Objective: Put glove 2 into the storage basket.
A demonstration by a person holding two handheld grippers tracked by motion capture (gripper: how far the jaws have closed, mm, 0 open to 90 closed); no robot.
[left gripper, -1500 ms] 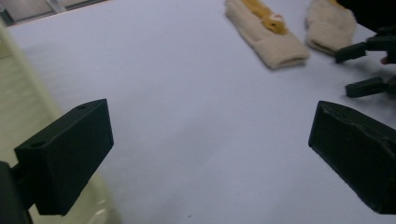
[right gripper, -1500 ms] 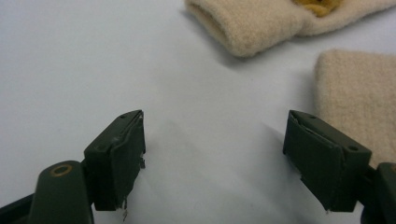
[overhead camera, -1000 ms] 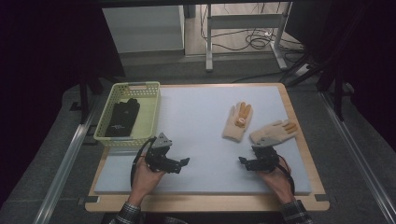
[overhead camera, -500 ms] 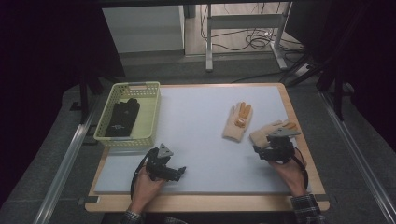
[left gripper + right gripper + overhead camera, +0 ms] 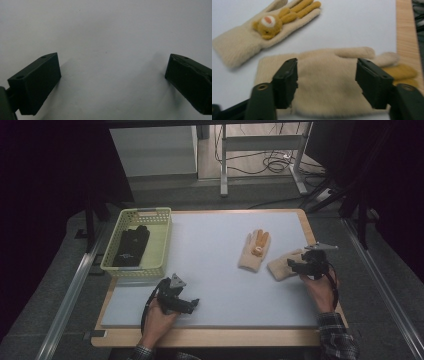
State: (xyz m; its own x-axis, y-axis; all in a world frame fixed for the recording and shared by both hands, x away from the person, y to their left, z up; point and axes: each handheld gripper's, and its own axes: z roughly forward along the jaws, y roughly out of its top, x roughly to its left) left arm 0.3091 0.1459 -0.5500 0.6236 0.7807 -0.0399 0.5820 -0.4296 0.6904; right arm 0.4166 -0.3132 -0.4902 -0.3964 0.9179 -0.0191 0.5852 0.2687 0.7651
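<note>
Right gripper view — claw (image 5: 325,85) over glove (image 5: 324,82)

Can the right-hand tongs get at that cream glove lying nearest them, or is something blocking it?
Probably yes. The right tongs hang just over the near cream glove, jaws apart and just now narrowing, nothing gripped yet. The bear glove lies apart, so nothing blocks the way.
</note>
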